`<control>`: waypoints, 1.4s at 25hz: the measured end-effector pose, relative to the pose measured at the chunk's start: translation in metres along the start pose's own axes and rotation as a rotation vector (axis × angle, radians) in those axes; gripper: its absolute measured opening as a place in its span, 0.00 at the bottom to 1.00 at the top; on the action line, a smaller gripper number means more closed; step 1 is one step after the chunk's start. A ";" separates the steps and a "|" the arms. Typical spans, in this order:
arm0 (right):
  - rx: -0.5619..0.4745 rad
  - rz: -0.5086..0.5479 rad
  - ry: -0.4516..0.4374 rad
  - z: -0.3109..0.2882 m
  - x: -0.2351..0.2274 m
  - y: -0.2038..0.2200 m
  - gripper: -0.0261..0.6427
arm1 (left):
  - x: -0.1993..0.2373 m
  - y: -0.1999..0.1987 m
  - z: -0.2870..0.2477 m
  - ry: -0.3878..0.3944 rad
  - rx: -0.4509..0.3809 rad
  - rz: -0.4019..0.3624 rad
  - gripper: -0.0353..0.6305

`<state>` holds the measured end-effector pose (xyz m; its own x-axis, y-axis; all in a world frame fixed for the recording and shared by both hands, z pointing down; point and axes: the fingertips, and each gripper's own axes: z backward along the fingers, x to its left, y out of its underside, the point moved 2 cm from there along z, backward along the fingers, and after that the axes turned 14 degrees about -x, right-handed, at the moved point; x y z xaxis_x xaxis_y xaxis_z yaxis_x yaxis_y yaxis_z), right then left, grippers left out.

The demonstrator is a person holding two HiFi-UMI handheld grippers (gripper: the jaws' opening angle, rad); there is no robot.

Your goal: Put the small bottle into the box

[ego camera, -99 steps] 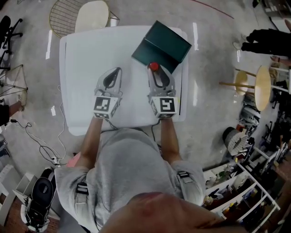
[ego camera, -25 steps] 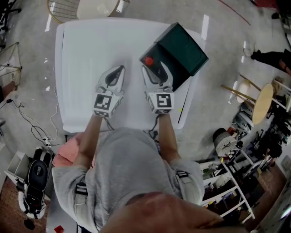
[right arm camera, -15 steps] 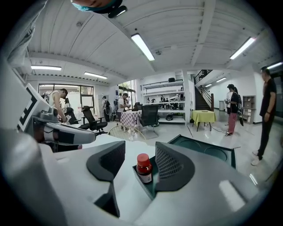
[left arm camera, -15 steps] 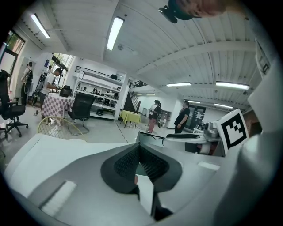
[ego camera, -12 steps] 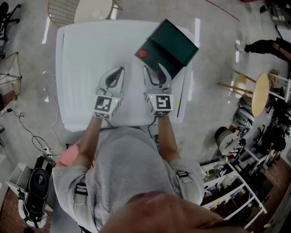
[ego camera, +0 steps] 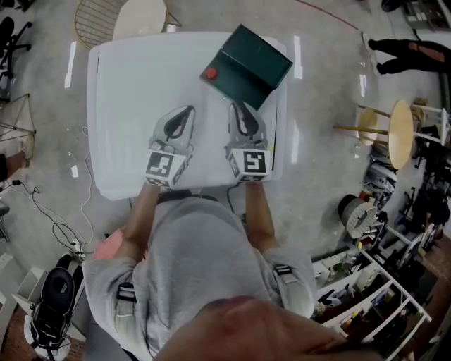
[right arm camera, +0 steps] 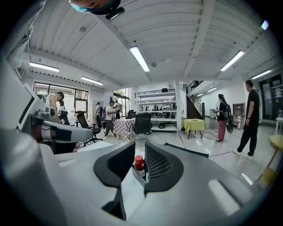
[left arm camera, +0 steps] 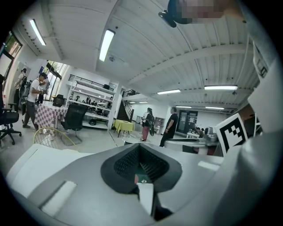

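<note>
Left gripper's (ego camera: 186, 110) jaws together; small bottle (right arm camera: 139, 167) upright in box (ego camera: 255, 59), cap (right arm camera: 138, 159) up.

On the worktop (ego camera: 134, 77), the left gripper (ego camera: 184, 111) and the right gripper (ego camera: 237, 107) are held side by side, apart, near the front edge. The box (ego camera: 239, 83) is set just ahead of the right gripper, towards the far right corner, with its lid lying on the far side. The small bottle (ego camera: 211, 73) is stood upright in the box's corner, ahead and slightly left of the right gripper. It is seen beyond that gripper's closing jaws, between which nothing is held. A chair (ego camera: 141, 21) is placed on the floor ahead of the left gripper, beyond the worktop. A stool (ego camera: 406, 134) is placed well right of the right gripper.
</note>
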<state>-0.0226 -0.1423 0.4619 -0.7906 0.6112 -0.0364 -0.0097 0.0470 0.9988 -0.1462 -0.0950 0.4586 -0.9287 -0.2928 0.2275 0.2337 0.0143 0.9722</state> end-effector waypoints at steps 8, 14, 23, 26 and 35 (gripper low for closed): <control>-0.051 0.031 0.052 0.059 0.001 -0.022 0.05 | -0.028 -0.015 0.035 0.000 -0.031 -0.047 0.07; -0.080 0.037 0.062 0.105 0.004 -0.032 0.04 | -0.057 -0.022 0.061 0.019 -0.049 -0.079 0.07; -0.123 0.059 0.083 0.170 0.016 -0.047 0.04 | -0.091 -0.033 0.105 0.038 -0.068 -0.121 0.07; -0.135 0.068 0.086 0.190 0.023 -0.050 0.04 | -0.097 -0.037 0.123 0.030 -0.066 -0.129 0.07; -0.114 0.079 0.102 0.260 0.027 -0.040 0.04 | -0.121 -0.027 0.168 0.012 -0.059 -0.167 0.07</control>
<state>0.1158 0.0776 0.4130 -0.8494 0.5262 0.0402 -0.0096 -0.0916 0.9957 -0.0884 0.1002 0.4144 -0.9526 -0.2978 0.0625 0.0935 -0.0910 0.9915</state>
